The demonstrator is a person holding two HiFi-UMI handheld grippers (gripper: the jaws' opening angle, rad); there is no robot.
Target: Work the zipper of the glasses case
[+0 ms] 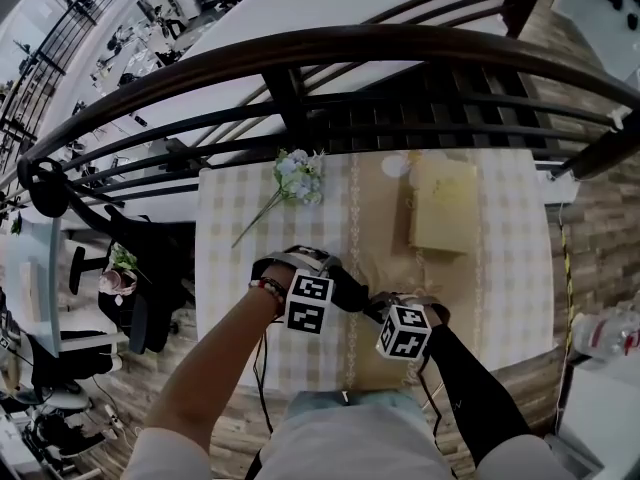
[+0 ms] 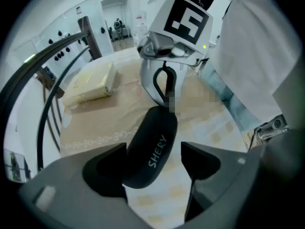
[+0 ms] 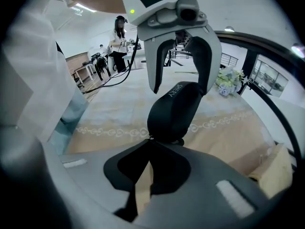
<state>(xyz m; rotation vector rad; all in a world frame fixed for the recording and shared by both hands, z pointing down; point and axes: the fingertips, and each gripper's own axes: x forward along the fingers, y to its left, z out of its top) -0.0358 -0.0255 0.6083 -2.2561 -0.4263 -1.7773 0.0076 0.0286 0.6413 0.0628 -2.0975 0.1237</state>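
Note:
A black glasses case [image 1: 352,293] with white lettering lies on the beige runner near the table's front edge, between my two grippers. In the left gripper view the case [image 2: 151,149] runs between the jaws of my left gripper [image 2: 153,147]. It lies against the left jaw, and a gap shows at the right jaw, so this gripper is open around the case. My right gripper [image 3: 151,142] is shut at the near end of the case [image 3: 174,111], pinching the small zipper pull [image 3: 151,138]. From that side my left gripper [image 3: 181,90] straddles the far end.
A yellowish box [image 1: 443,206] and a bunch of pale flowers [image 1: 298,176] lie farther back on the checked tablecloth [image 1: 240,268]. A dark wooden chair back [image 1: 400,118] curves along the far edge. A person [image 3: 118,32] stands in the background of the right gripper view.

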